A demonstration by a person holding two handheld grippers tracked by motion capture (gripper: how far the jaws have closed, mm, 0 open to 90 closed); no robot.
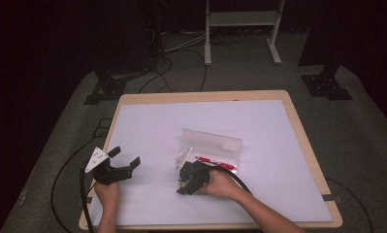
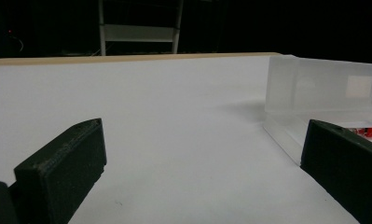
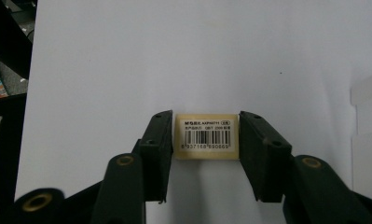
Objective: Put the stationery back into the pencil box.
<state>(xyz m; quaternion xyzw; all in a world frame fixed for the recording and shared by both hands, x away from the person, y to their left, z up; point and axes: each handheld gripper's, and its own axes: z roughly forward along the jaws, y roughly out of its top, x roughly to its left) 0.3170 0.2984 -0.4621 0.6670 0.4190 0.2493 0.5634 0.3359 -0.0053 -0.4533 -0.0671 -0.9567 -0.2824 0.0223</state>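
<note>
a cream eraser [image 3: 207, 136] near the table's middle bears a barcode label; its digits read roughly 6937168890669, while the small print above stays blurred.

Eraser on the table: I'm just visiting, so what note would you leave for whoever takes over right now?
Left hand-held gripper: open, holding nothing, low over the table.
Right hand-held gripper: shut on the eraser, which lies on the table.
Clear box: open, lid upright, red pen inside.
Done: eraser gripped.
Left: probably lift it into the box and close the lid.
</note>
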